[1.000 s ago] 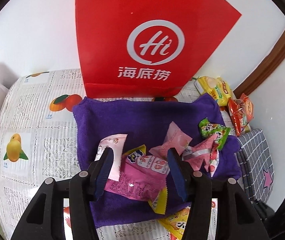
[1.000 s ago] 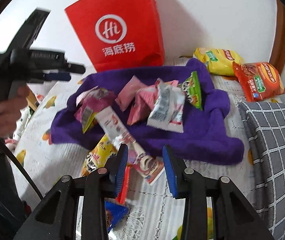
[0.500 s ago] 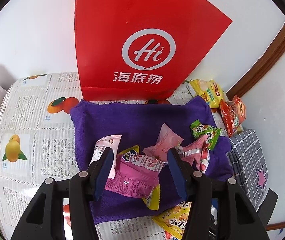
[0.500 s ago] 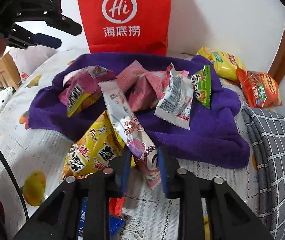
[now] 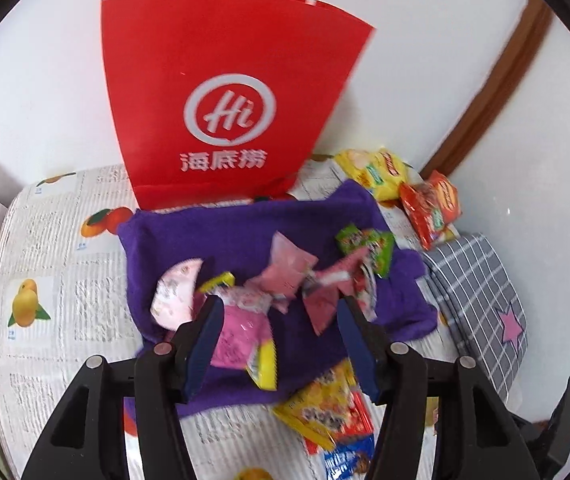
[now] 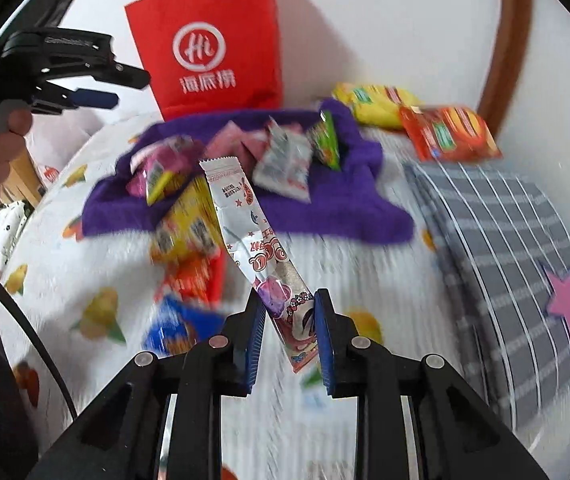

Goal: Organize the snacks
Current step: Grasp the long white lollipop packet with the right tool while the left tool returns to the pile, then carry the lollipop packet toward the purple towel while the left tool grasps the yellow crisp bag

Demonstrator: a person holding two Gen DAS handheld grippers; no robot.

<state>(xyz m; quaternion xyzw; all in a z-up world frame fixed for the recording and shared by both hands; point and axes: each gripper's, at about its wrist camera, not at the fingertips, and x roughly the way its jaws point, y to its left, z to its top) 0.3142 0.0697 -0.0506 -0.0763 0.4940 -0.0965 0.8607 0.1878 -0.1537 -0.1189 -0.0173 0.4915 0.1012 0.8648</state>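
A purple towel (image 5: 245,236) lies on the table with several pink and green snack packets (image 5: 289,264) on it; it also shows in the right wrist view (image 6: 345,208). My right gripper (image 6: 289,312) is shut on a long white snack stick packet (image 6: 245,224) and holds it lifted above the table. My left gripper (image 5: 277,320) is open and empty, hovering above the pink packets on the towel. It also shows at the left of the right wrist view (image 6: 97,92).
A red paper bag (image 5: 221,112) stands against the wall behind the towel. Yellow (image 5: 373,172) and orange (image 5: 429,208) chip bags lie at the back right. A grey checked cloth (image 5: 481,280) lies at the right. Yellow and blue packets (image 5: 325,408) lie in front of the towel.
My right gripper closed on the long white packet and lifted it off the table. My left gripper pulled back and up, staying open.
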